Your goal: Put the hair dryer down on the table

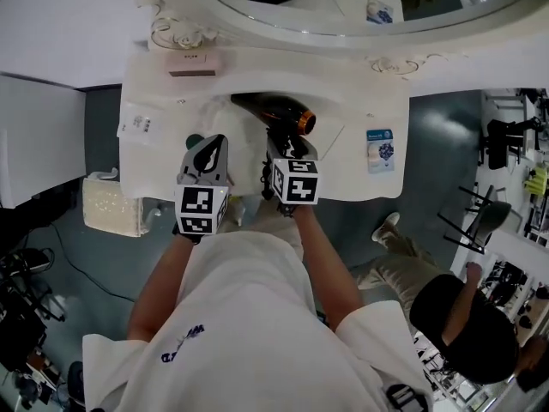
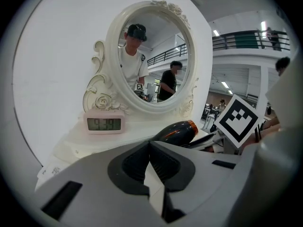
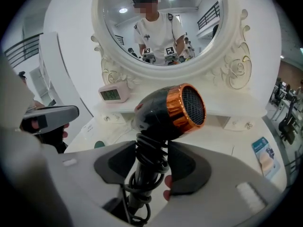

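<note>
- The hair dryer [image 3: 166, 111] is held by its handle in the right gripper [image 3: 150, 161], with its black body above the jaws and its orange-ringed grille turned to the right in the right gripper view.
- The right gripper's jaws are set fairly wide and closed on the handle, around which the black cord is wound.
- In the head view, the hair dryer [image 1: 283, 113] is seen over the middle of the white table [image 1: 382, 101], just ahead of the right gripper [image 1: 286, 146]; its body is raised clear of the table top.
- The left gripper [image 2: 150, 145] is held with its jaw tips brought together, and nothing is gripped between them.
- In the head view, the left gripper [image 1: 208, 150] is placed just beside the right one, over the table's near edge.
- An oval mirror [image 3: 161, 27] in a carved white frame is stood at the back of the table.
- A pink digital clock [image 2: 104, 124] is set at the foot of the mirror, on the left side.
- A blue packet [image 1: 380, 150] is laid on the table's right part, well apart from the hair dryer.
</note>
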A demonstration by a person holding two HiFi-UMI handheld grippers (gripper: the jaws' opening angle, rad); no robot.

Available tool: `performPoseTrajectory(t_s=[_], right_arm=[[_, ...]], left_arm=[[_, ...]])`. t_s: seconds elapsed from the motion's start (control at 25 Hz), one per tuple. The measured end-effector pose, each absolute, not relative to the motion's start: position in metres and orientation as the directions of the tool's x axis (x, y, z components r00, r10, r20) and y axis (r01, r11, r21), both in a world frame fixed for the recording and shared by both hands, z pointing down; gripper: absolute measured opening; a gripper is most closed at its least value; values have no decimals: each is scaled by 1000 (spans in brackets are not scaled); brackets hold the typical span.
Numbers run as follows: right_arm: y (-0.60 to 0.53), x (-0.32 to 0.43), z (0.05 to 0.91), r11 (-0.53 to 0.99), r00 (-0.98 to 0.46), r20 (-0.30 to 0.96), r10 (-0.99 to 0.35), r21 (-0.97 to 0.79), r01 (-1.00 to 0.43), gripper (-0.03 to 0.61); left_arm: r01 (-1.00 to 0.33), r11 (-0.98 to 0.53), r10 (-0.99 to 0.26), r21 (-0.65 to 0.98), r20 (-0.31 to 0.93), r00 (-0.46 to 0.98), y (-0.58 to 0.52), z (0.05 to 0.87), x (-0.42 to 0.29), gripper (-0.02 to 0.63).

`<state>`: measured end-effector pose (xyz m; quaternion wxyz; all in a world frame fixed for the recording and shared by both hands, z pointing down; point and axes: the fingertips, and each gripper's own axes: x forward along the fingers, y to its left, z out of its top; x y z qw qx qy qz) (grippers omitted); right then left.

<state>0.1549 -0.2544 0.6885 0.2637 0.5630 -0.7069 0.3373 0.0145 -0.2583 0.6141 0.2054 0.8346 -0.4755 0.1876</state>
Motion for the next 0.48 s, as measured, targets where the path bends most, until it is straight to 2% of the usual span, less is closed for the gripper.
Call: performPoseTrajectory(t_s=[0.4,0.48], right_arm=[[-261,167,710,94,-214,763,-610,-198,-976,215],[-265,173,709,82,-175,752,-635,-159,-984,191]], left_arm=[[-869,-475,-713,137,518,472,-252,619,24,9],[-869,-475,-710,138,524,471,-250,623,25,9]])
